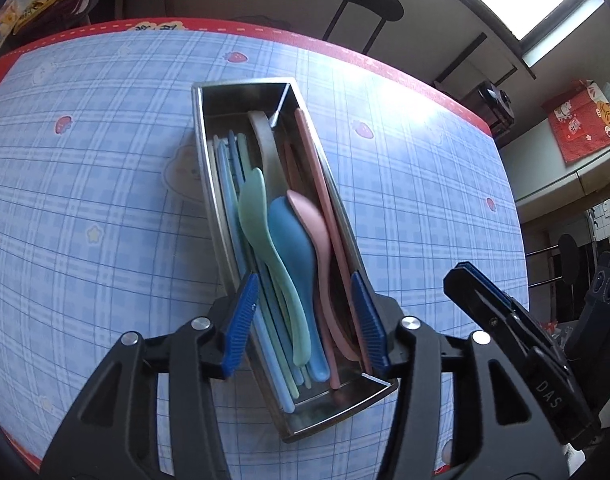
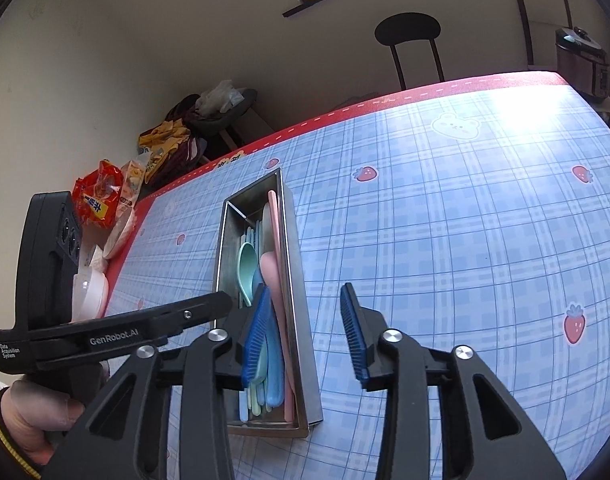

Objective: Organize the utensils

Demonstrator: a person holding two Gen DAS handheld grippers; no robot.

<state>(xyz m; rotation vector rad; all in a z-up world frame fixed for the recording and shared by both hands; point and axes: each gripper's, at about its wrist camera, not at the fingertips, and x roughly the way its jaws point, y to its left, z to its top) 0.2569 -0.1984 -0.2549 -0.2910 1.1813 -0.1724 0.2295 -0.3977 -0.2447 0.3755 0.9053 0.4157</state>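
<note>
from my left wrist view the left gripper (image 1: 305, 320) hangs over the near end of the metal tray (image 1: 203, 148), its jaws spread with one blue pad on each side of the tray's width; they pinch nothing, and i cannot tell whether the pads touch the walls. the tray lies lengthwise on the blue checked bench (image 1: 85, 200), running away from me and a little tilted in the picture. inside it lie the green spoon (image 1: 261, 224), the blue spoon (image 1: 291, 240) and the pink spoon (image 1: 311, 216) side by side, bowls toward the far end, with pale blue and green chopsticks (image 1: 229, 184) along the left wall and a pink stick (image 1: 317, 168) along the right wall. a grey-brown handle (image 1: 265, 140) reaches toward the far end.

from my right wrist view the right gripper (image 2: 305, 332) has its jaws spread too, holding nothing; its left pad sits over the tray's near end, its right pad over bare bench to the right of the tray. the left gripper's black body (image 2: 117, 332) crosses the lower left, with a hand (image 2: 29, 416) in a dark, yellow-striped cuff around its grip. beyond the bench's left edge are a red snack packet (image 2: 101, 196) and a white bowl (image 2: 93, 292).
</note>
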